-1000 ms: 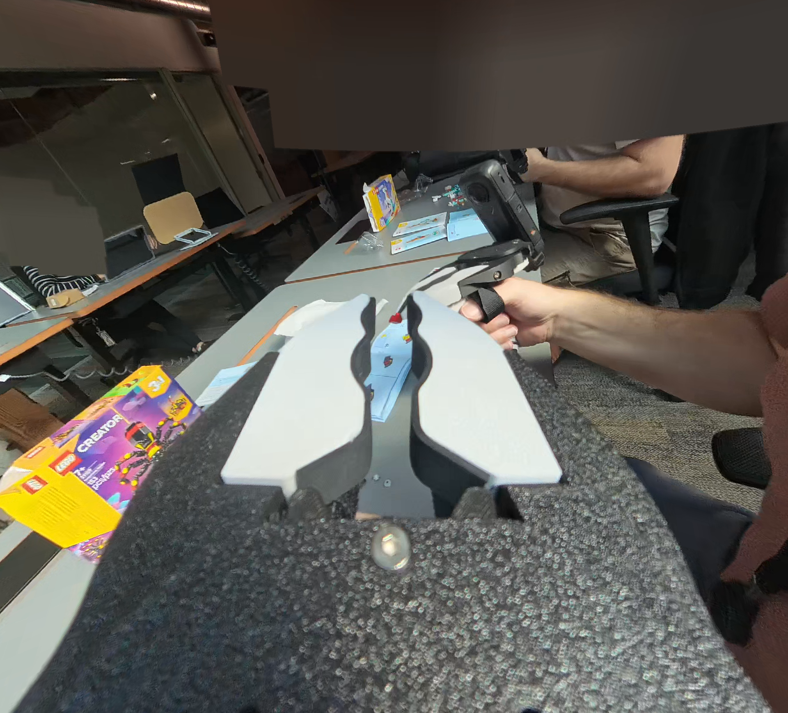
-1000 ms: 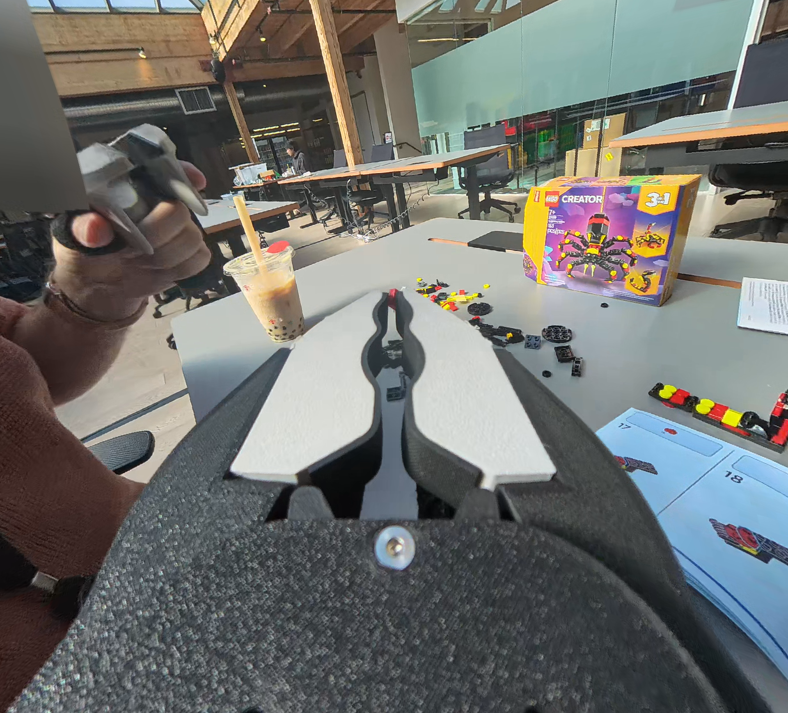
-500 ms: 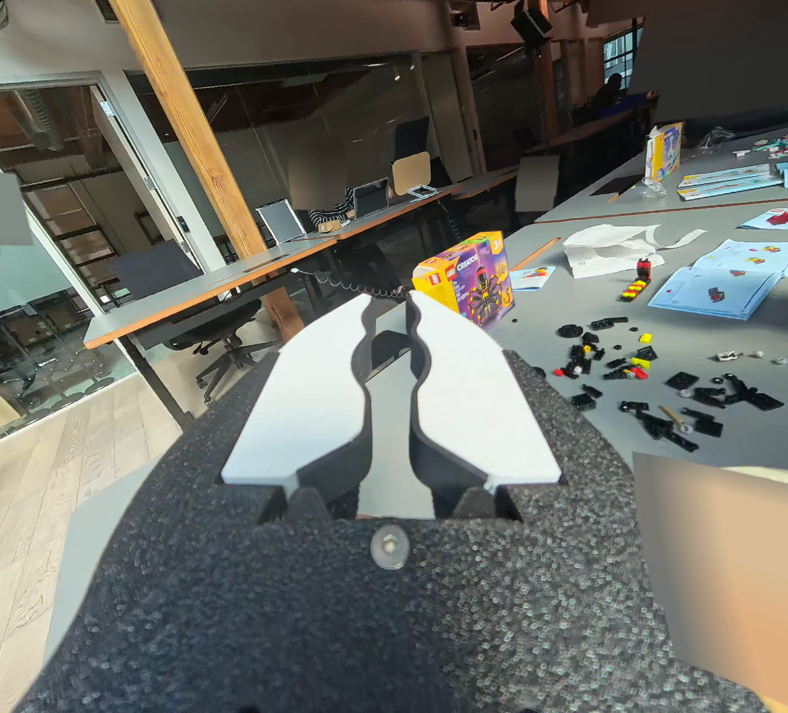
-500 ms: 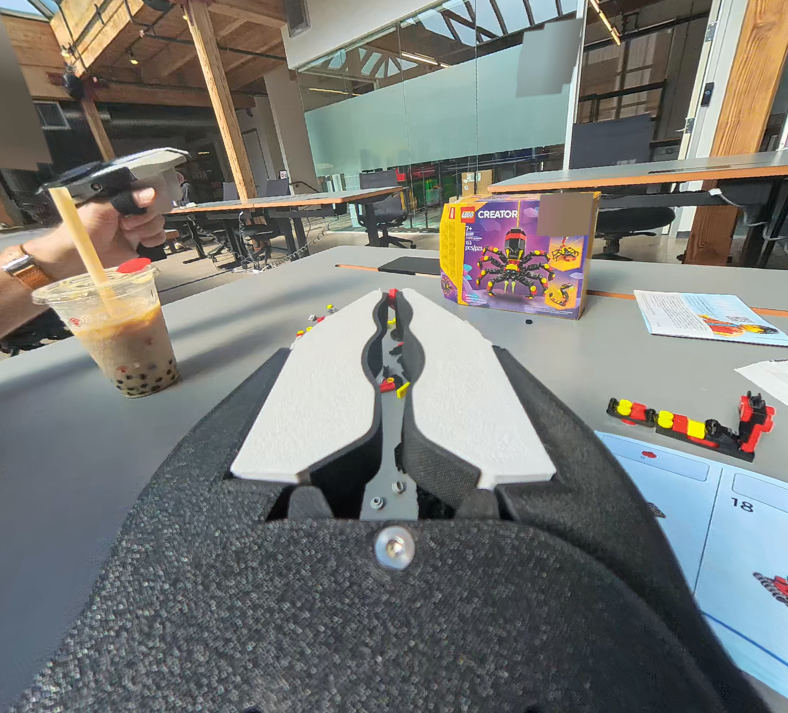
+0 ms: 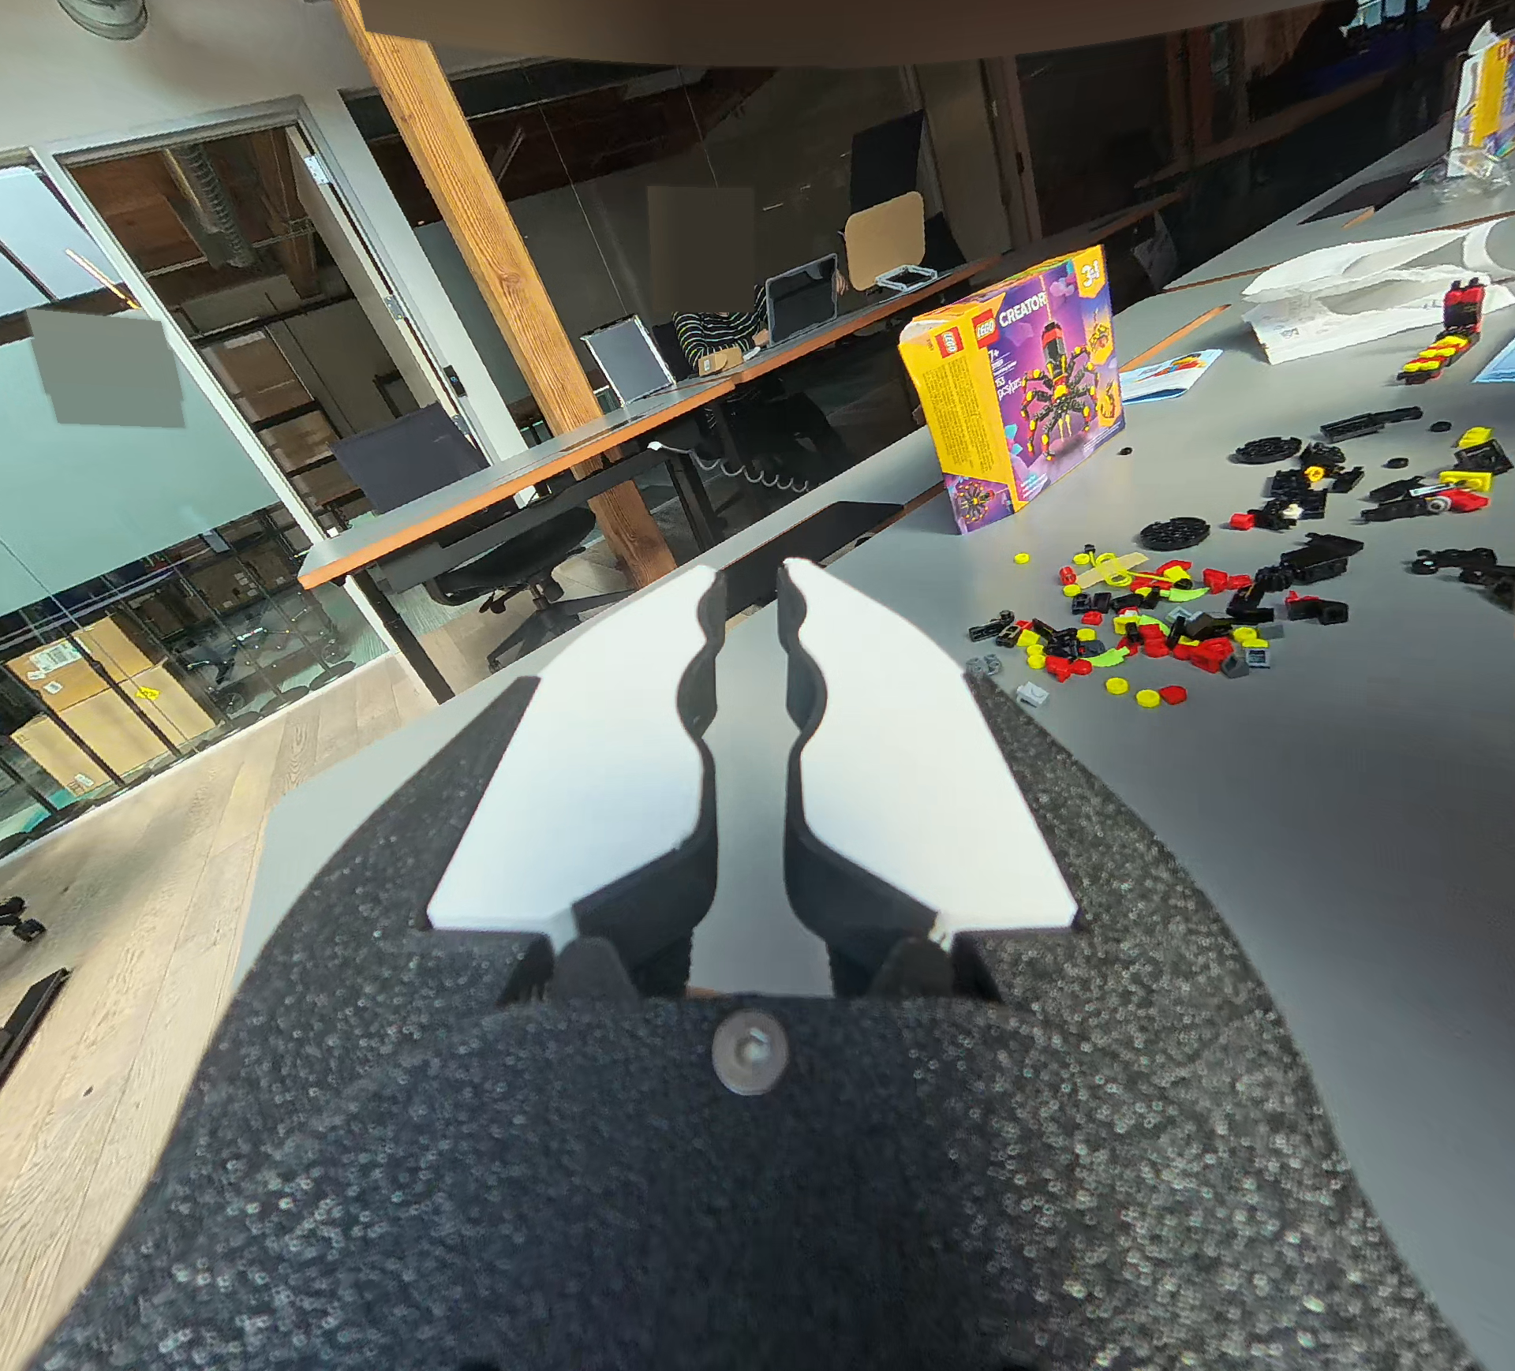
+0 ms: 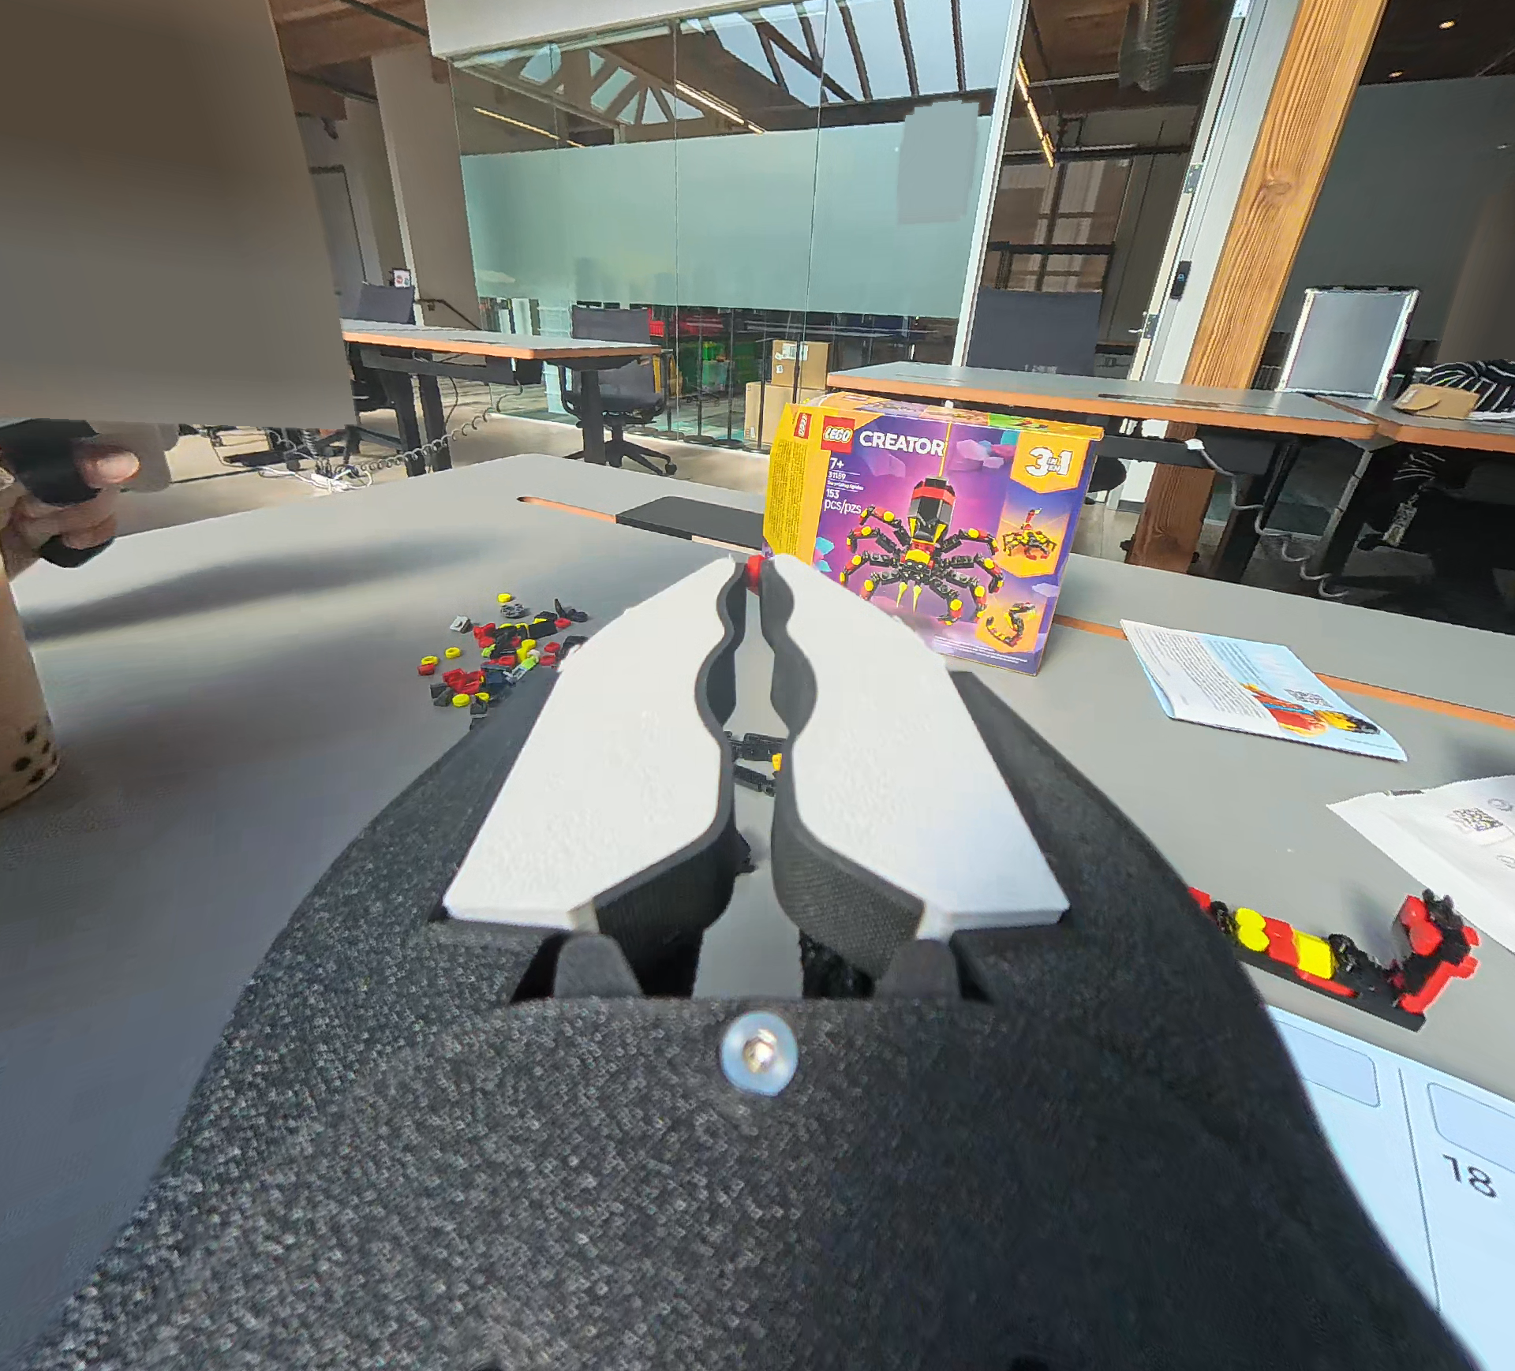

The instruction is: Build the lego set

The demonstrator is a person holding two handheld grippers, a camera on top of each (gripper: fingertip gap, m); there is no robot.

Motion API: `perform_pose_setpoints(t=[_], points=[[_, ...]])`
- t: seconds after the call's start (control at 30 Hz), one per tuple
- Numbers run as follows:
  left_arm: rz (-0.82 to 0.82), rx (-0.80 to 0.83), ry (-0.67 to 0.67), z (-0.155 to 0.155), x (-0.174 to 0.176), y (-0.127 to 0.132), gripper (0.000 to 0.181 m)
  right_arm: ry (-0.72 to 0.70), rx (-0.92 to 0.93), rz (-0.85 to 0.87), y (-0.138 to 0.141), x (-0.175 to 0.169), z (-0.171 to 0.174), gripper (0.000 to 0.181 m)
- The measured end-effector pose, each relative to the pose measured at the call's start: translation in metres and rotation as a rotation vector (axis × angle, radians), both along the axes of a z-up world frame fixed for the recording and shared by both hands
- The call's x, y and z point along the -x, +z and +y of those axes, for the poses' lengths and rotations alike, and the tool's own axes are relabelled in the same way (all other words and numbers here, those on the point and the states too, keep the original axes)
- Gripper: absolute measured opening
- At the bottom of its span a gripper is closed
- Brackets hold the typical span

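My right gripper (image 6: pixel 754 568) is shut on a small red lego piece (image 6: pixel 752 572), held above the grey table (image 6: pixel 246 676) in front of the lego box (image 6: pixel 926 528). My left gripper (image 5: pixel 750 573) is narrowly open and empty, over the table's near left part. Loose black, red and yellow pieces (image 5: pixel 1148 627) lie to its right; they also show in the right wrist view (image 6: pixel 500 655). A partly built black strip with red and yellow bricks (image 6: pixel 1328 946) lies right of my right gripper. It also shows far off in the left wrist view (image 5: pixel 1439 348).
The lego box (image 5: pixel 1025 381) stands at the table's back. An open instruction booklet (image 6: pixel 1394 1168) lies at the near right, a leaflet (image 6: pixel 1246 684) and white paper (image 5: pixel 1377 299) beyond. A drink cup (image 6: pixel 20 717) stands at the far left. The table edge runs left of my left gripper. Left tips to right tips: about 40 cm.
The left gripper swung away from the right hand and now faces the table's left part, closer to the loose pieces. The right gripper turned right towards the box, keeping the red piece.
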State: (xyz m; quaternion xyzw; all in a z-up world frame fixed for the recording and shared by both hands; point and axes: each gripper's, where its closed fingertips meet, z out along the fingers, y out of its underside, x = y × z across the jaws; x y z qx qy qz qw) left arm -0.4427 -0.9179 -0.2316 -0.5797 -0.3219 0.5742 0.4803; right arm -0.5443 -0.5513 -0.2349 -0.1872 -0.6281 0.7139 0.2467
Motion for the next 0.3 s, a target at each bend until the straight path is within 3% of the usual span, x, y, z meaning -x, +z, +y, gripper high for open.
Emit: perform_pose_setpoints(t=[0.3], points=[[-0.003,-0.001,-0.002,-0.001,0.000,-0.005,0.012,-0.024,-0.015,-0.027,-0.011,0.010,0.004,0.002]])
